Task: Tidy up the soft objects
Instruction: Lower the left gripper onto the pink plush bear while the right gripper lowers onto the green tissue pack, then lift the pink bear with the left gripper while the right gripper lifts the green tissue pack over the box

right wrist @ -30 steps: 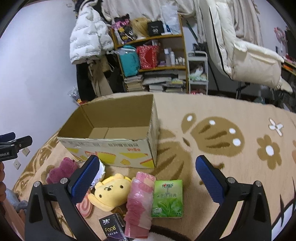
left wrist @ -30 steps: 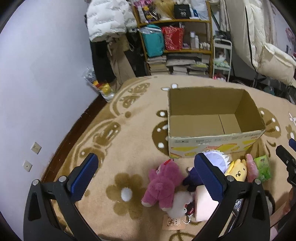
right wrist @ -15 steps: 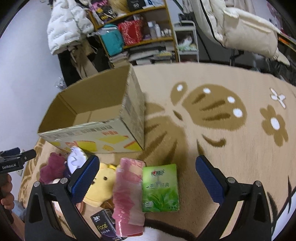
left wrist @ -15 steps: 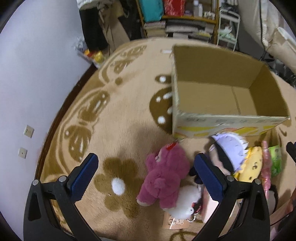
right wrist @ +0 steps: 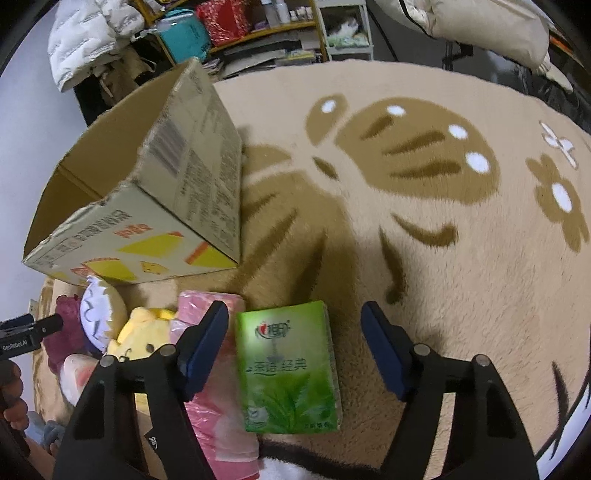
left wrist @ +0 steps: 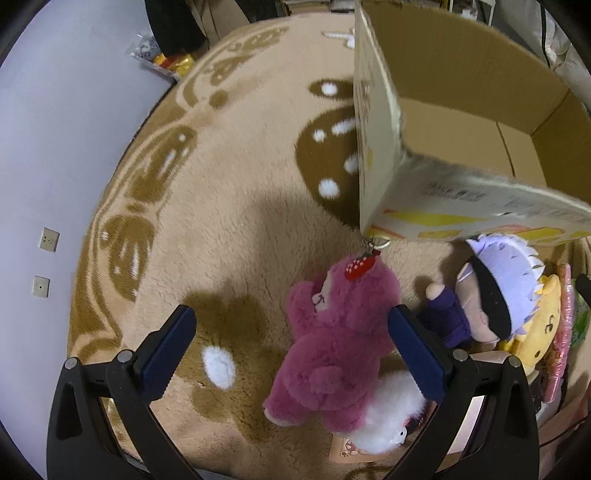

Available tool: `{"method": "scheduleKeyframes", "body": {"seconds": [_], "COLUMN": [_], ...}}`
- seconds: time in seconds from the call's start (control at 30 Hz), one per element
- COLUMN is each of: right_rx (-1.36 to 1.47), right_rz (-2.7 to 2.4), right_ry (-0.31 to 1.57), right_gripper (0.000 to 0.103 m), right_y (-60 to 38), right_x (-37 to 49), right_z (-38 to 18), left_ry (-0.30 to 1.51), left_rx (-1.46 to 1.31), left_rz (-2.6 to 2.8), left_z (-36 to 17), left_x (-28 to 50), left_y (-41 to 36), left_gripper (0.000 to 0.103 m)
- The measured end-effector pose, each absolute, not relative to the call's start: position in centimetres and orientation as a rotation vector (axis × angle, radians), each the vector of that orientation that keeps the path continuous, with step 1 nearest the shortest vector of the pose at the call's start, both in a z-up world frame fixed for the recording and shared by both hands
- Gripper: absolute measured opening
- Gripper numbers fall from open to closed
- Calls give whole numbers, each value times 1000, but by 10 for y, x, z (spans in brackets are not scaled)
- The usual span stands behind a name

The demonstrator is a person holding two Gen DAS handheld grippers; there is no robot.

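Observation:
My left gripper (left wrist: pixel 291 350) is open, low over the rug, with a magenta plush bear (left wrist: pixel 340 347) lying against its right finger. A small white plush (left wrist: pixel 388 417) lies under the bear. A white-haired doll (left wrist: pixel 491 288) and a yellow plush (left wrist: pixel 535 332) lie to the right. An open cardboard box (left wrist: pixel 384 147) stands just behind. My right gripper (right wrist: pixel 295 339) is open, its fingers on either side of a green tissue pack (right wrist: pixel 288 369). A pink wrapped pack (right wrist: pixel 218 410) lies at its left finger, beside the yellow plush (right wrist: pixel 144 336).
The beige patterned rug (right wrist: pixel 443 258) stretches to the right. Shelves (right wrist: pixel 236 33) and a white jacket (right wrist: pixel 92 33) stand behind the box (right wrist: pixel 155 206). The wall (left wrist: pixel 55 147) with sockets runs along the left. The left gripper (right wrist: pixel 26 332) shows at the right view's left edge.
Both grippers have come down and forward. The left now sits beside the magenta bear; the right now straddles the green tissue pack. Both stay open.

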State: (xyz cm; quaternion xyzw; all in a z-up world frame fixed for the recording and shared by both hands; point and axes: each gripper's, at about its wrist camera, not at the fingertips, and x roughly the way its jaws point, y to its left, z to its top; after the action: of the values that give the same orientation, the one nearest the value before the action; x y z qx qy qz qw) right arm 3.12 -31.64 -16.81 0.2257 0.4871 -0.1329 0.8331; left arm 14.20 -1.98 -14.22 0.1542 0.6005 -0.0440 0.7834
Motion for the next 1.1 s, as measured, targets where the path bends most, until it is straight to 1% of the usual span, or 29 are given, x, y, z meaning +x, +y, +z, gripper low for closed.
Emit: {"method": "scheduleKeyframes", "body": {"seconds": [0.3, 0.53, 0.63, 0.67, 0.73, 0.77, 0.8, 0.83, 0.9, 1.1], "right_rx": [565, 559, 546, 544, 536, 531, 528, 523, 521, 543], "right_rz": [-267, -254, -241, -240, -244, -246, -246, -244, -239, -226], "right_ry": [1042, 1058, 1066, 1068, 1079, 1084, 1086, 1087, 1088, 1051], "right_gripper": [76, 76, 75, 72, 70, 67, 57, 57, 57, 56], "right_y": [-334, -328, -322, -322, -319, -319, -318, -318, -317, -321], "right_x": [28, 30, 31, 31, 32, 33, 33, 34, 36, 37], "right_z": [-184, -186, -187, -189, -189, -190, -190, -190, -192, -187], "left_ry": [1361, 1386, 1398, 1399, 1400, 1403, 1404, 1407, 1419, 1387], "left_rx": [339, 285, 263, 260, 251, 242, 225, 202, 144, 140], "left_rz": [-113, -108, -107, -111, -124, -132, -143, -154, -184, -174], "left_z": [-161, -167, -168, -169, -169, -169, -168, -167, -166, -161], "left_x": [149, 154, 156, 155, 155, 155, 155, 155, 152, 144], "left_y": [-26, -18, -16, -16, -17, -17, -17, -17, -17, -21], "left_gripper": [103, 103, 100, 97, 93, 88, 81, 76, 59, 55]}}
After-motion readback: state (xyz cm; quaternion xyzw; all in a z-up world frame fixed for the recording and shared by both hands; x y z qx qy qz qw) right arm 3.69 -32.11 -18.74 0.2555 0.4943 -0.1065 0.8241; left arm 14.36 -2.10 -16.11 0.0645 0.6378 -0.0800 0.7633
